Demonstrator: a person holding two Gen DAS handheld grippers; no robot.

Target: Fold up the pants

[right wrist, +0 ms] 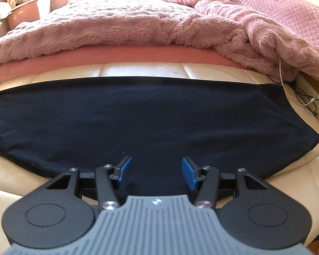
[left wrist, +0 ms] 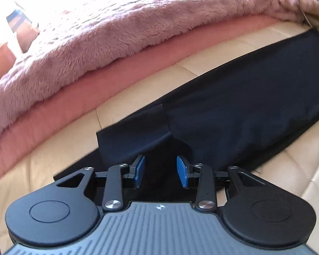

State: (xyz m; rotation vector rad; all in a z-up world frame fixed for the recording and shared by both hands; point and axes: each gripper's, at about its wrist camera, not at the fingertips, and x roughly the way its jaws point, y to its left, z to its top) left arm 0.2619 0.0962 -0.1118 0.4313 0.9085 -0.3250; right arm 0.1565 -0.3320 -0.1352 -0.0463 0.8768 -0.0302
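Note:
Dark navy pants [left wrist: 234, 110] lie flat along a cream leather bench [left wrist: 59, 170], running from lower left to upper right in the left wrist view. Their leg ends [left wrist: 129, 136] lie one over the other just ahead of my left gripper [left wrist: 160, 158]. It stands open, blue pads apart, with only dark cloth showing beneath the gap and nothing pinched. In the right wrist view the pants [right wrist: 148, 114] spread wide across the bench [right wrist: 142, 69]. My right gripper [right wrist: 157, 159] hovers open over their near edge, holding nothing.
A fluffy pink blanket [right wrist: 138, 27] covers the bed behind the bench, over a salmon sheet [left wrist: 108, 78]. A quilted pink cover [right wrist: 287, 8] sits at the back right. A white cable and dark wires [right wrist: 304, 104] lie on the bench's right end, beside the pants.

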